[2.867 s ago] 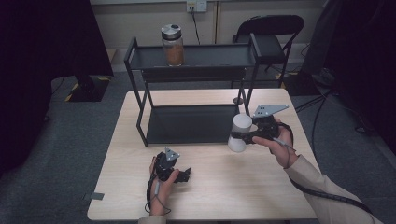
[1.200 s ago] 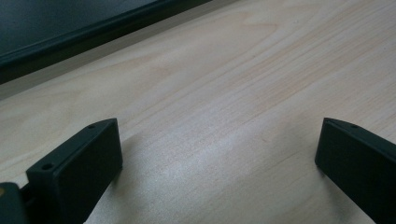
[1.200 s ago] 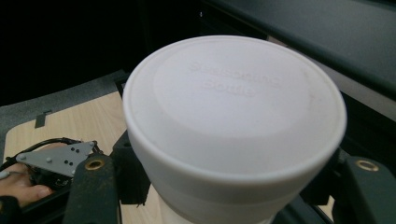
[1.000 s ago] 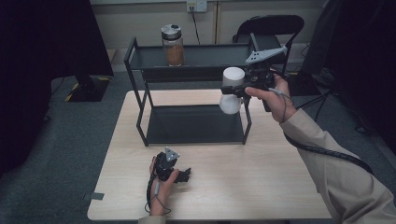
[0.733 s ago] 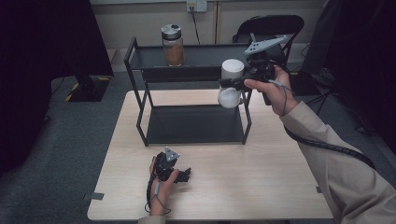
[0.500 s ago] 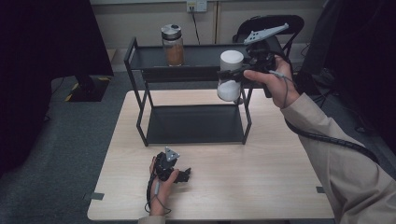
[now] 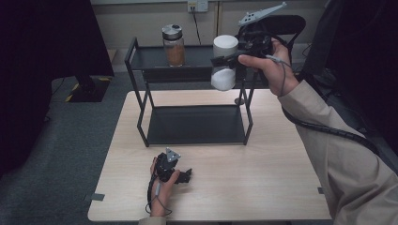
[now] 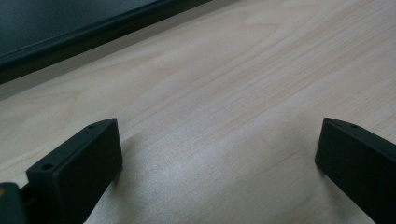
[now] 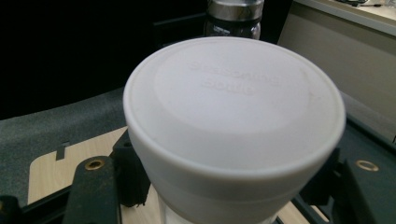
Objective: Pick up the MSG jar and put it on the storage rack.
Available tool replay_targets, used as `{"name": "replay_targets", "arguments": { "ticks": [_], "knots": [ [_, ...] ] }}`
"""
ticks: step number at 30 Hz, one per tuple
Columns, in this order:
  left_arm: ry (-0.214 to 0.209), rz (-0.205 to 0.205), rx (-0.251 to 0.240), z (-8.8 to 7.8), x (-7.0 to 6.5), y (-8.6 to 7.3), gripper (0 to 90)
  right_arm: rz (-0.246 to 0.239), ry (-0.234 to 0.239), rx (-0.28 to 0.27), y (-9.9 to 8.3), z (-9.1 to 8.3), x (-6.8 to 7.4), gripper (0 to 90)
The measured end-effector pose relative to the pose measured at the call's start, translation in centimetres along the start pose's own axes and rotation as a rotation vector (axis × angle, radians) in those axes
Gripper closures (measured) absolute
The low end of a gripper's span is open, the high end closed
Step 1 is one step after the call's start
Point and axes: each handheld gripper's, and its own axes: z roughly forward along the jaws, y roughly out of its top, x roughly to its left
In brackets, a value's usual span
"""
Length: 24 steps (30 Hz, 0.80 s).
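My right gripper (image 7: 225, 60) is shut on a white-lidded jar (image 7: 224, 62) of white powder, held in the air in front of the right end of the black rack's top shelf (image 7: 197, 57). The right gripper view looks down on the jar's white lid (image 9: 233, 102), with a black jaw on each side of the jar. A glass jar of brown spice (image 7: 173, 45) with a metal lid stands on the top shelf to the left. My left gripper (image 7: 187, 176) rests on the table (image 7: 263, 154) near its front edge, jaws wide open over bare wood (image 8: 219, 135).
The two-tier black rack stands at the back of the table; its lower shelf (image 7: 197, 124) holds nothing. A dark chair (image 7: 291, 23) stands behind the rack on the right. Grey carpet (image 7: 70, 140) surrounds the table.
My right gripper has lifted the white jar from the table beside the rack up to the height of the top shelf. The left gripper has stayed put.
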Motion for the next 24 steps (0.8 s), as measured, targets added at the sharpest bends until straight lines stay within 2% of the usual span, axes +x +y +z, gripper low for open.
{"name": "replay_targets", "arguments": {
  "ticks": [5,14,20,24],
  "knots": [
    [0.0,0.0,0.0,0.0,0.0,0.0,0.0,-0.005,-0.006,-0.014,1.2,0.1,-0.1,34.2],
    [0.0,0.0,0.0,0.0,0.0,0.0,0.0,0.009,-0.059,-0.021,3.1,0.4,-0.4,34.2],
    [0.0,0.003,0.002,0.0,0.0,0.0,0.0,0.014,-0.09,-0.023,4.3,1.3,-0.9,34.2],
    [-0.001,-0.001,0.0,0.0,0.0,0.0,0.0,0.03,-0.122,-0.019,4.7,2.5,-1.3,34.2]
  ]
}}
